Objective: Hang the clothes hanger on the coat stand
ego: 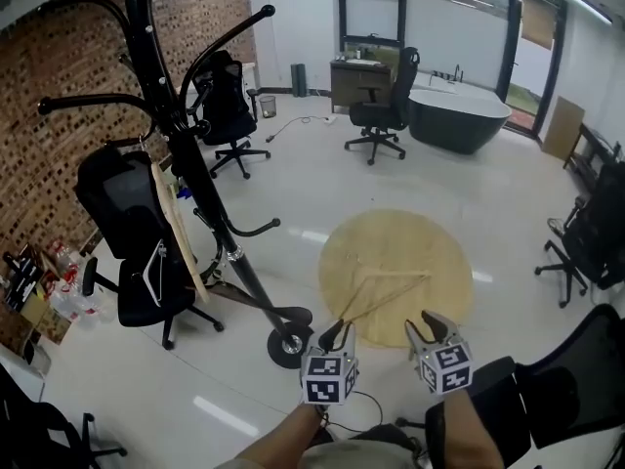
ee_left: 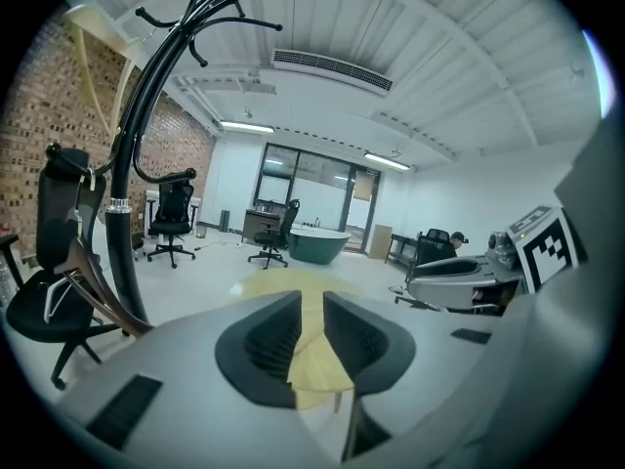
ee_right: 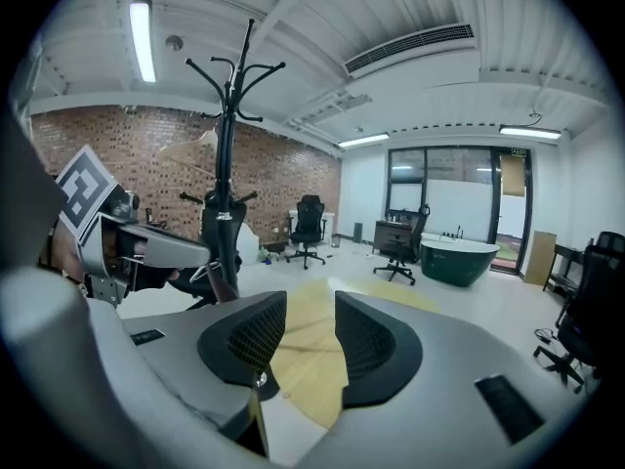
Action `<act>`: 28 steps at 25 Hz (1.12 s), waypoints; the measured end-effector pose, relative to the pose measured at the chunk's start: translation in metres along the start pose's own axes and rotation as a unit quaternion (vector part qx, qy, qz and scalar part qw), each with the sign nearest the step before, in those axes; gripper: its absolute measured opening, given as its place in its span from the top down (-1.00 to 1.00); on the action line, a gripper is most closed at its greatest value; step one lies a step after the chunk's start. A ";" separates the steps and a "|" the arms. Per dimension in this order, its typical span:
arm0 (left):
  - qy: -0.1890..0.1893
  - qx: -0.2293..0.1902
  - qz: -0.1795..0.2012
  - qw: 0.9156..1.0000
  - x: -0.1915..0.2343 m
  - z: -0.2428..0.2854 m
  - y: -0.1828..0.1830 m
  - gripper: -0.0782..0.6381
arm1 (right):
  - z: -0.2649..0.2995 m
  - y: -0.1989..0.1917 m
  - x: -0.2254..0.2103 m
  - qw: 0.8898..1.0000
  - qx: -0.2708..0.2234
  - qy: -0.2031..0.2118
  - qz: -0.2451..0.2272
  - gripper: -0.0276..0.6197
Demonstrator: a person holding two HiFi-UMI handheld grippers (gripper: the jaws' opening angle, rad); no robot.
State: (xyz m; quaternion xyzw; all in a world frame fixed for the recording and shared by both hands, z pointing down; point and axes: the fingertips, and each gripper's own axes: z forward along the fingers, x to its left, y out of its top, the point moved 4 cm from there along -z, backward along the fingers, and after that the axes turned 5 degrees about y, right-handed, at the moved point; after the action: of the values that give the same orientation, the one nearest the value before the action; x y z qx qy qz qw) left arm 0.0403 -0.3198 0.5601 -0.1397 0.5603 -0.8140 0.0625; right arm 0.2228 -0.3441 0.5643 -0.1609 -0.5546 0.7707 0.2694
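Observation:
A thin wooden clothes hanger [ego: 400,277] reaches out over the round wooden table [ego: 435,237], and its narrow end meets the tips of my left gripper [ego: 337,335]. In the left gripper view that gripper [ee_left: 311,335] shows only a narrow slit between its jaws, with pale wood in it, so it looks shut on the hanger's end. My right gripper [ego: 428,325] sits beside it. Its jaws stand apart in the right gripper view [ee_right: 311,340] with nothing between the pads. The black coat stand [ego: 186,154] rises at the left, well away from both grippers.
Another wooden hanger [ego: 176,233] hangs on the coat stand, whose wheeled base [ego: 290,345] is close to my left gripper. Black office chairs [ego: 146,262] stand by the stand and at the right [ego: 586,233]. A dark bathtub [ego: 459,115] is at the back, a brick wall [ego: 49,164] on the left.

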 end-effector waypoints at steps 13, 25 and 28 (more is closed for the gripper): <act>0.040 0.008 0.006 0.999 -0.007 0.122 0.044 0.57 | 0.126 0.003 -0.101 0.995 0.039 0.087 -0.040 0.44; 0.118 0.026 -0.012 0.993 -0.049 0.335 0.076 0.57 | 0.307 -0.073 -0.307 0.956 0.180 0.193 -0.133 0.34; 0.134 0.034 -0.022 0.990 -0.035 0.354 0.077 0.57 | 0.343 -0.085 -0.316 0.940 0.215 0.214 -0.154 0.32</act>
State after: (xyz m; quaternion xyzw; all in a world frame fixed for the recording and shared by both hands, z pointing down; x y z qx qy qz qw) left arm 0.1747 -0.6553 0.6012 -0.0389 0.5322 -0.8453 -0.0265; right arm 0.3084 -0.7749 0.7426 -0.1729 -0.3233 0.7678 0.5255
